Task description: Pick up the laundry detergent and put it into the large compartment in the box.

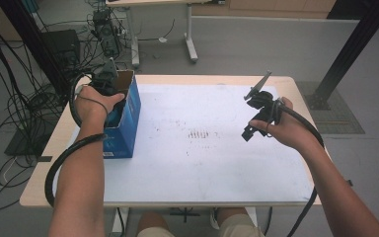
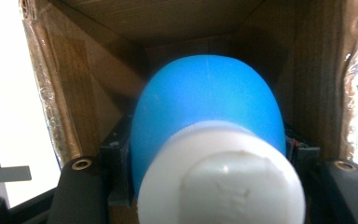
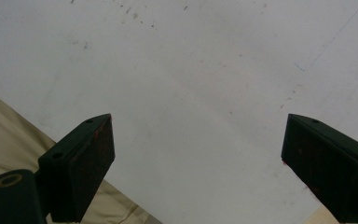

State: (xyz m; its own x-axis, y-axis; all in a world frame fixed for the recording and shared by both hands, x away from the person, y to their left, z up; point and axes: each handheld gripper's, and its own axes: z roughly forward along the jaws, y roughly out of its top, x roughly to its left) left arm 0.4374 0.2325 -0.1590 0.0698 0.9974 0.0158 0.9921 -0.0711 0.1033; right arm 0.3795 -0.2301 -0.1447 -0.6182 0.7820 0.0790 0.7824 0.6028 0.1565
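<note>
L gripper (image 2: 205,186) pinches a blue bottle (image 2: 205,107) w/ white cap (image 2: 221,177), held inside the open cardboard box (image 1: 126,116) at table's (image 1: 217,168) left edge; R gripper (image 3: 198,163) hangs over the white top, jaws spread, nothing betw them.

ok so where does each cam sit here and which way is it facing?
High view: fixed above the person's side, looking forward and down on the white table; both forearms, left gripper at the blue cardboard box, right gripper.
Left gripper view: rides the left gripper, looking into the box; its jaws shut on a blue bottle with a white cap.
Right gripper view: rides the right gripper, looking down at the table; jaws open, nothing between.
Shared: the box in the high and left gripper views; the table in the high and right gripper views.
</note>
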